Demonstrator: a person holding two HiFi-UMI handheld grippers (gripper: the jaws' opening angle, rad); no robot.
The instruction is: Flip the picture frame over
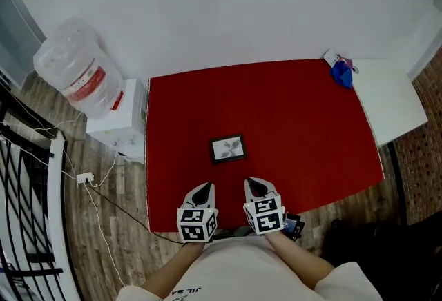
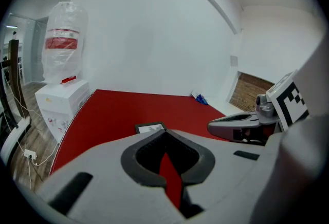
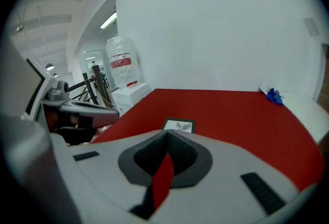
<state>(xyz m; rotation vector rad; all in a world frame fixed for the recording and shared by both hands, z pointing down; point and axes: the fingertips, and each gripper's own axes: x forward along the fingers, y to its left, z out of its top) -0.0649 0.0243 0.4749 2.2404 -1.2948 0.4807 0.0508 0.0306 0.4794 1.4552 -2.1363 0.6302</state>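
A small dark picture frame (image 1: 228,148) lies flat and picture-up on the red table (image 1: 304,120), near the front middle. It also shows just past the jaws in the left gripper view (image 2: 150,128) and in the right gripper view (image 3: 179,125). My left gripper (image 1: 203,190) and right gripper (image 1: 253,185) hover side by side over the table's front edge, a short way short of the frame. Both are shut with nothing between the jaws.
A white water dispenser (image 1: 117,120) carrying a plastic-wrapped bottle (image 1: 72,68) stands left of the table. A blue object (image 1: 342,74) lies at the far right corner beside a white surface (image 1: 390,96). A black railing (image 1: 27,175) and cables run along the floor at left.
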